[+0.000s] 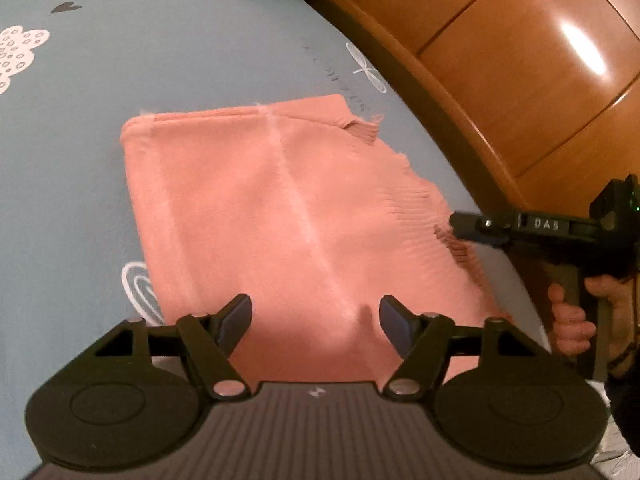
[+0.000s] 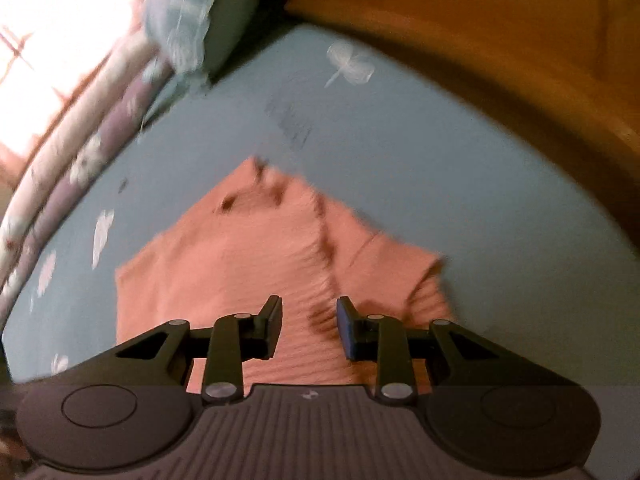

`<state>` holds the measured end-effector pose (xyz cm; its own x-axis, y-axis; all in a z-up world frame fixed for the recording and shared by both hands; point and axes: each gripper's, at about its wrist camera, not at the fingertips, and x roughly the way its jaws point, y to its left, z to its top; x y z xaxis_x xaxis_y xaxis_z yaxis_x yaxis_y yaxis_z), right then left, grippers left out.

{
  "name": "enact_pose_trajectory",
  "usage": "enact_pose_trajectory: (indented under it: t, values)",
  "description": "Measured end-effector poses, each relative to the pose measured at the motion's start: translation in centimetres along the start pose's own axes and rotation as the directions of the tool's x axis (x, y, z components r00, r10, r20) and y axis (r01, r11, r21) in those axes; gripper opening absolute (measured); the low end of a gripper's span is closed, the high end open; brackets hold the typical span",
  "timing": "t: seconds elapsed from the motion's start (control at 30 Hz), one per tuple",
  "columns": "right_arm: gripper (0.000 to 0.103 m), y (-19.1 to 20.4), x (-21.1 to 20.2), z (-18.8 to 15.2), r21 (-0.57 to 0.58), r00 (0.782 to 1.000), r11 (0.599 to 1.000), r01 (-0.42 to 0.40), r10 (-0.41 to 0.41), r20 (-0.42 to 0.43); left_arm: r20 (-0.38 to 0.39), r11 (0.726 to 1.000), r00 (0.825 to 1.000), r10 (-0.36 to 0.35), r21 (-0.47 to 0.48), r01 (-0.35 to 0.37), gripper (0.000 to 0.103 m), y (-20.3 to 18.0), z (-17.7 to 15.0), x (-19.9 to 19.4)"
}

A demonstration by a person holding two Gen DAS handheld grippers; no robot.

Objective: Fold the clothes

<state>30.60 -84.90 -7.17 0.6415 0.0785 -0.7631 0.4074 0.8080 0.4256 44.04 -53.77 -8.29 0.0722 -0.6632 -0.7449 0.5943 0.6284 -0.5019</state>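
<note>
Pink garment point(image 1: 280, 216), seen from the left wrist view, lies flat on the bed point(image 1: 120, 80), already folded into a compact rectangle with a pale seam running down its middle. Its far right corner shows frayed or ribbed edging, and its right side sits close to the edge of the mattress, beside a wooden cabinet point(image 1: 520, 60). The left gripper point(image 1: 315, 320) hangs above the near edge of the cloth with its jaws wide apart; nothing sits between them and neither pad presses the fabric. That stance suggests a release or a fresh approach rather than a hold. The right gripper point(image 1: 460, 228) enters from the right, its tip at the ribbed right edge of the garment, carried by a person's hand point(image 1: 572, 320). Whether it touches the cloth cannot be told from this view.

From the right wrist view, blurred throughout, the garment point(image 2: 224, 264) fills the middle ground on the blue sheet point(image 2: 440, 160), a corner pointing away and a ribbed band running toward the camera. The right gripper point(image 2: 309, 328) sits above this band, jaws narrowly parted with no cloth pinched between them. A pillow point(image 2: 192, 20) lies at the far end of the bed. Judged from its layered state, the folding appears well advanced.
</note>
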Motion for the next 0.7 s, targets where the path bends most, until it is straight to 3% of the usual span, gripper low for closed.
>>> enact_pose_trajectory:
  t: [0.1, 0.2, 0.3, 0.4, 0.43, 0.5, 0.63, 0.7]
  values:
    - [0.033, -0.3, 0.8, 1.2, -0.030, 0.999, 1.000, 0.004, -0.003, 0.039, -0.008, 1.000, 1.000, 0.022, 0.020, -0.021, 0.070, -0.8, -0.2, -0.4]
    - [0.026, -0.5, 3.4, 1.6, -0.076, 0.999, 0.997, 0.032, -0.031, 0.016, -0.024, 0.998, 0.998, 0.051, 0.040, -0.050, 0.070, -1.5, -0.5, -0.4]
    - [0.000, -1.7, 4.2, 1.8, -0.062, 0.999, 0.997, 0.053, -0.052, 0.016, -0.028, 0.997, 0.998, 0.058, 0.043, -0.056, 0.070, -1.9, -0.8, -0.3]
    - [0.000, -2.8, 3.4, 2.3, 0.013, 0.998, 0.998, 0.061, -0.061, 0.024, -0.042, 0.992, 0.993, 0.110, 0.065, -0.107, 0.070, -1.9, -1.0, -0.2]
    - [0.012, -2.8, 2.9, 2.4, 0.026, 0.997, 0.997, 0.069, -0.070, 0.029, -0.044, 0.991, 0.992, 0.116, 0.069, -0.113, 0.070, -2.0, -1.0, -0.2]
    - [0.018, -2.0, 1.7, 2.4, 0.018, 0.996, 0.997, 0.070, -0.071, 0.053, -0.036, 0.992, 0.993, 0.111, 0.066, -0.109, 0.070, -2.1, -1.0, -0.5]
    - [0.019, -0.1, 2.4, 2.7, -0.017, 0.999, 1.000, 0.013, -0.012, 0.044, -0.043, 0.992, 0.993, 0.111, 0.073, -0.107, 0.070, -2.7, -1.2, -0.5]
    - [0.019, -0.1, 4.3, 2.8, -0.044, 0.998, 0.997, 0.068, -0.068, -0.002, -0.048, 0.989, 0.992, 0.116, 0.093, -0.111, 0.070, -3.1, -1.3, -0.5]
